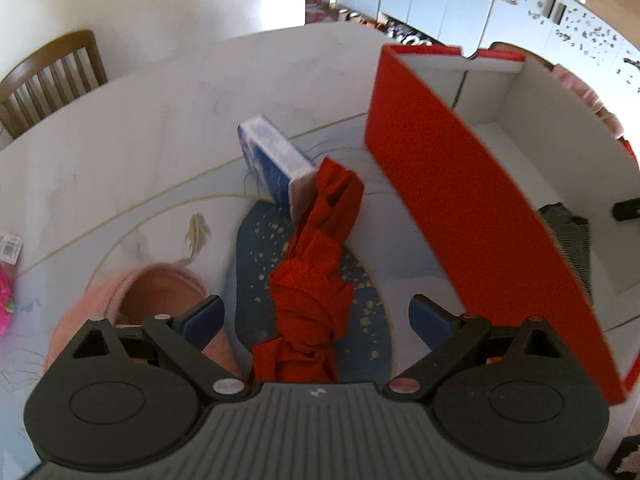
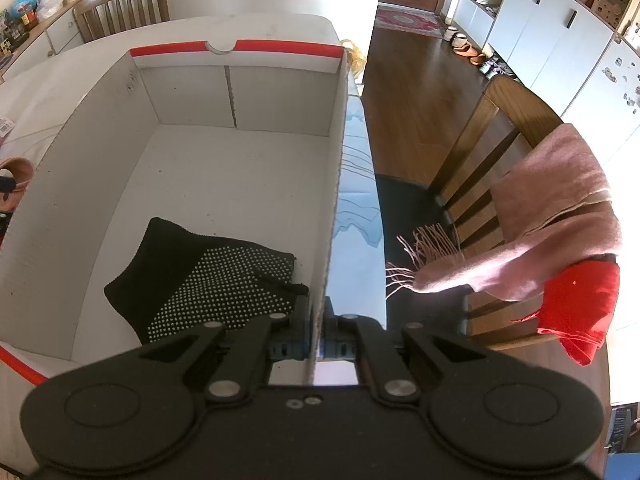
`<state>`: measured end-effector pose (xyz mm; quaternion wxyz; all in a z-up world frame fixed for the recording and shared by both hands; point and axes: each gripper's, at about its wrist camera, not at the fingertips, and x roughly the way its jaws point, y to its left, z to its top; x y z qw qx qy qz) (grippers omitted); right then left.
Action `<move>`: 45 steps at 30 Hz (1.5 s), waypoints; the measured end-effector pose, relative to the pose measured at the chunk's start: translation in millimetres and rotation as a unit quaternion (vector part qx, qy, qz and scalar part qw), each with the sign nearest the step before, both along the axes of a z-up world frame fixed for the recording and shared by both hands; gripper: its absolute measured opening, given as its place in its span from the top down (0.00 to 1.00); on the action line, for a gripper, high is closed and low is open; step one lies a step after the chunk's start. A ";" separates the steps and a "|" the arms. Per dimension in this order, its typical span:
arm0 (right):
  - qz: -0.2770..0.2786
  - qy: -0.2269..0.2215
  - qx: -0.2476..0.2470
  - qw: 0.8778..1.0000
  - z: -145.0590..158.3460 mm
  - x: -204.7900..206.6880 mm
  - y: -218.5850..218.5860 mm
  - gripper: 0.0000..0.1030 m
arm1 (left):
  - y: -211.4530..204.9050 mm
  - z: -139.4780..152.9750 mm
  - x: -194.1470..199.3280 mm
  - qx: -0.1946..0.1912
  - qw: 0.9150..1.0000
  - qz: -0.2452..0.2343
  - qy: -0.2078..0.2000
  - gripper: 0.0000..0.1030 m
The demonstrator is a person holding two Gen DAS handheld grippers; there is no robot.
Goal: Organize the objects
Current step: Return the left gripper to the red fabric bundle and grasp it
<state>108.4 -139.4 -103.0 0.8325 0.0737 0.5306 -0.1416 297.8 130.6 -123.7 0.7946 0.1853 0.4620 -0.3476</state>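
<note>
A red cardboard box [image 1: 460, 216] with a white inside stands on the table to the right in the left wrist view. A twisted red cloth [image 1: 316, 276] lies on the table between the wide-open fingers of my left gripper [image 1: 316, 316]. A blue and white carton [image 1: 276, 160] lies just beyond the cloth. My right gripper [image 2: 316, 340] is shut on the box's right wall [image 2: 336, 184]. A black dotted glove [image 2: 208, 276] lies on the box floor; it also shows in the left wrist view [image 1: 568, 236].
A pink bowl-like item [image 1: 152, 296] sits on the table left of the left gripper. A wooden chair [image 2: 492, 152] right of the table carries a pink scarf [image 2: 552, 216] and a red cloth [image 2: 580, 304]. Another chair [image 1: 52, 76] stands at the far left.
</note>
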 end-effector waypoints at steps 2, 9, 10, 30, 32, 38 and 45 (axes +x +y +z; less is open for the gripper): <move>0.000 0.000 0.000 1.000 0.1 0.1 0.1 0.96 | -1.1 -5.7 2.7 0.002 1.000 0.003 0.000 0.04; 0.000 0.000 0.001 1.000 -0.3 -0.4 -0.2 0.96 | -7.5 -21.2 4.7 0.020 1.000 0.006 -0.003 0.04; 0.000 0.000 0.001 1.000 -0.3 -0.4 -0.2 0.96 | -8.1 -22.3 5.3 0.019 1.000 0.007 -0.002 0.05; 0.005 -0.002 0.003 1.000 -2.5 0.0 -0.7 0.96 | -8.2 -17.8 -4.7 0.012 1.000 0.024 0.005 0.64; 0.005 -0.002 0.003 1.000 -2.6 0.1 -0.6 0.96 | -7.4 -15.5 -6.5 0.011 1.000 0.026 0.008 0.66; 0.005 -0.005 0.004 1.000 -2.8 -0.6 -0.8 0.96 | -2.3 -1.9 -11.9 -0.010 0.999 0.032 0.019 0.67; 0.008 -0.006 0.006 1.000 -1.9 -1.8 -1.9 0.96 | 4.0 28.7 -23.9 -0.045 0.998 0.034 0.020 0.67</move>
